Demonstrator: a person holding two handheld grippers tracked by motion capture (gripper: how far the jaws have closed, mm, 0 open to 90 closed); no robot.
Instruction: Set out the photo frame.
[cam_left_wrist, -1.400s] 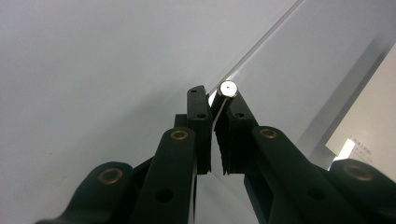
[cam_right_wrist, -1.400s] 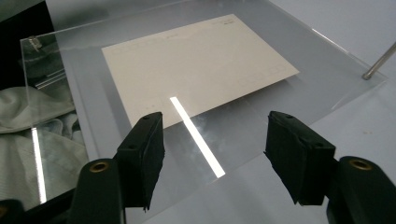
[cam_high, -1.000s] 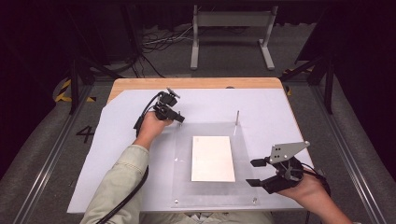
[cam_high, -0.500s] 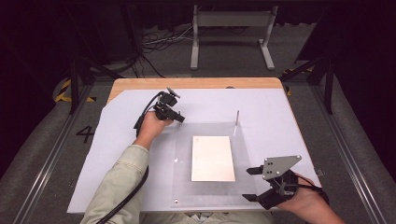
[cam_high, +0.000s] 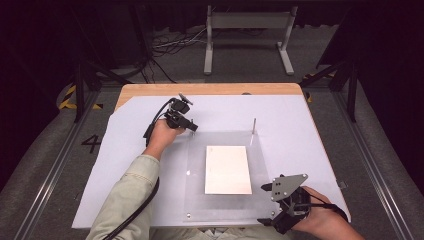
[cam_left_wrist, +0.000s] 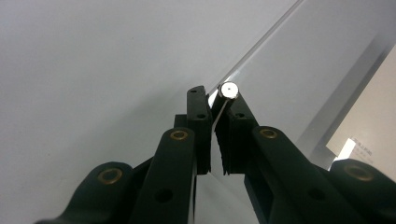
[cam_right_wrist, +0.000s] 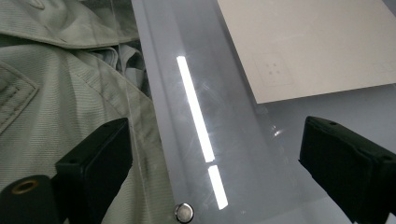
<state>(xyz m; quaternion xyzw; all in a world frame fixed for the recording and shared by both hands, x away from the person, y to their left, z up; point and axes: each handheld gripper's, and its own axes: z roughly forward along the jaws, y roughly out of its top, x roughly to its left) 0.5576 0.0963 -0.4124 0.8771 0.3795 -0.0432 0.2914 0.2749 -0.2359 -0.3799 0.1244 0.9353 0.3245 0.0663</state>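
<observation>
The left gripper (cam_high: 189, 127) is clamped on a small metal pin (cam_left_wrist: 229, 90) at the clear plate's (cam_high: 195, 200) far-left corner, about 10 o'clock from the white card (cam_high: 227, 169) lying on the plate. The right gripper (cam_high: 268, 205) sits at the plate's near-right corner, roughly 5 o'clock from the card; its jaws have just been opening and now stand wide, with nothing gripped, straddling the plate's edge above another pin (cam_right_wrist: 184, 213). The plate rests on the counter's (cam_high: 295, 120) white sheet.
</observation>
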